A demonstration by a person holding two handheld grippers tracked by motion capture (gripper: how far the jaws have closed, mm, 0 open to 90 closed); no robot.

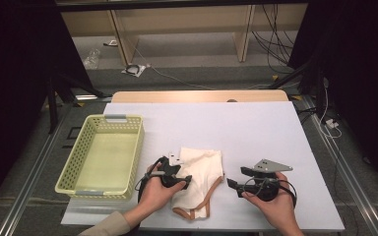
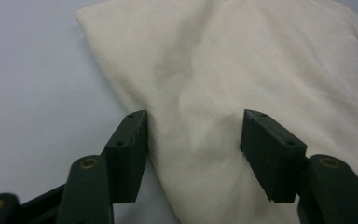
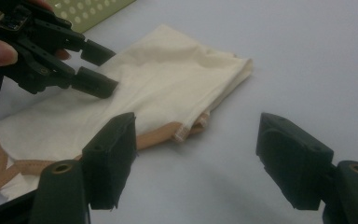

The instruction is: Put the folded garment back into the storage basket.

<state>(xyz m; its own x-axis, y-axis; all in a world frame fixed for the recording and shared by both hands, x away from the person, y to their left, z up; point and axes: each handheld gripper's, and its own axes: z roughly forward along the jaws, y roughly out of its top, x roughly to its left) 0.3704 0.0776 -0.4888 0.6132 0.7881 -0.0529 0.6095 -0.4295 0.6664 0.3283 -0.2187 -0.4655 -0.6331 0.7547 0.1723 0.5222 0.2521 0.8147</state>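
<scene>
Two grippers work over a white table (image 1: 256, 128), the broadest thing in the high view, its pale top reaching from the far wooden edge down to the person's forearms. On its left side sits a yellow-green perforated basket (image 1: 81, 142), its long side running away from the person, well apart from the right gripper and just beside the left one. Between the two hands, near the front edge, lies a cream cloth bag (image 1: 202, 164), flattened and creased, with tan straps (image 1: 211, 194) curling out from its near end onto the table. The left gripper (image 2: 193, 135), held in the person's left hand (image 1: 155, 194), rests at the bag's left edge; its own view shows the two black jaws spread apart with the cream fabric lying between them, the cloth bunched in a low ridge there, and the jaws not closed on it. The right gripper (image 3: 198, 154), held in the right hand (image 1: 273, 204), sits on the bare table just right of the bag, pointing toward it; its jaws stand wide apart with nothing between them, the bag's strap edge close before the left-hand jaw.
</scene>
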